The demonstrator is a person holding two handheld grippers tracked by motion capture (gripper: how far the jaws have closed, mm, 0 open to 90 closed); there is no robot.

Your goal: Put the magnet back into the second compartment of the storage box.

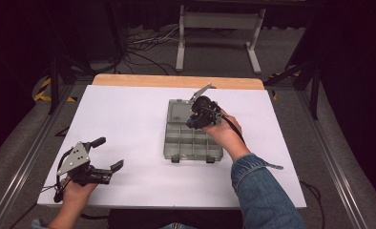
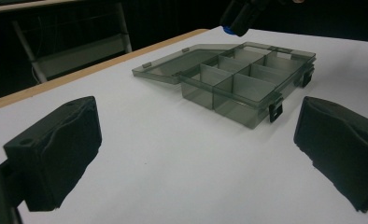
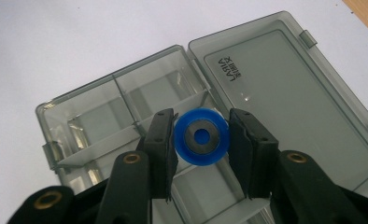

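Clearly mid-carry: right hand-held gripper (image 3: 201, 140) pinching a blue ring (image 3: 201, 138) with a grey metal centre, pads pressed on its left and right edges, flat face and hole turned toward the camera in the right gripper view. Directly behind and below the ring, in the middle of that frame, a smoky clear compartment box (image 3: 102, 116), its lid (image 3: 285, 93) folded open flat toward the upper right. Long axis of the box tray running lower right to upper left in that view, dividers splitting it into cells; ring poised over the inner wall near the hinge, exact cell beneath it hard to tell. In the high view, right hand-held gripper (image 1: 203, 114) over the upper part of the box (image 1: 191, 143) at frame centre, on the white tabletop (image 1: 129, 124). Left hand-held gripper (image 1: 98, 155) at lower left, jaws spread wide and empty, well apart from the box. Right hand plainly the nearer one; coming move probably a short drop straight down into a cell.
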